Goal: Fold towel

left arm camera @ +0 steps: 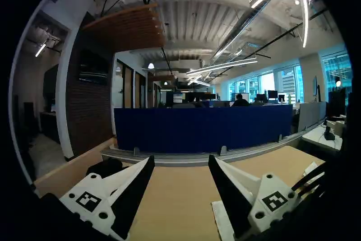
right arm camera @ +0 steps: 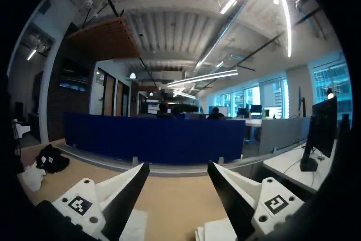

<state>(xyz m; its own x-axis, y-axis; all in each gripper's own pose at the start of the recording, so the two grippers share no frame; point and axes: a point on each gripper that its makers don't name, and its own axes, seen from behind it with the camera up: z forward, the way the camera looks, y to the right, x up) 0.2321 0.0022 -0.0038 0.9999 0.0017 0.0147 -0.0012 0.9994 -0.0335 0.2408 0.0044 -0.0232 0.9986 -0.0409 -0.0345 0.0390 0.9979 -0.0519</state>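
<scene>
My left gripper [left arm camera: 180, 159] is open above a light wooden table [left arm camera: 180, 196], with nothing between its fingers. A strip of white towel [left arm camera: 222, 220] lies on the table under its right finger. My right gripper [right arm camera: 177, 164] is also open and holds nothing. Below it white towel [right arm camera: 135, 224] shows at the bottom edge, and a stack of folded white cloth [right arm camera: 217, 230] lies beneath the right finger. Both cameras look level across the room, so most of the towel is hidden under the fingers.
A blue partition [left arm camera: 203, 128] runs along the table's far edge. A black object [right arm camera: 52, 157] and a crumpled white cloth [right arm camera: 34, 175] lie at the table's left. A white desk with a monitor [right arm camera: 322, 128] stands to the right.
</scene>
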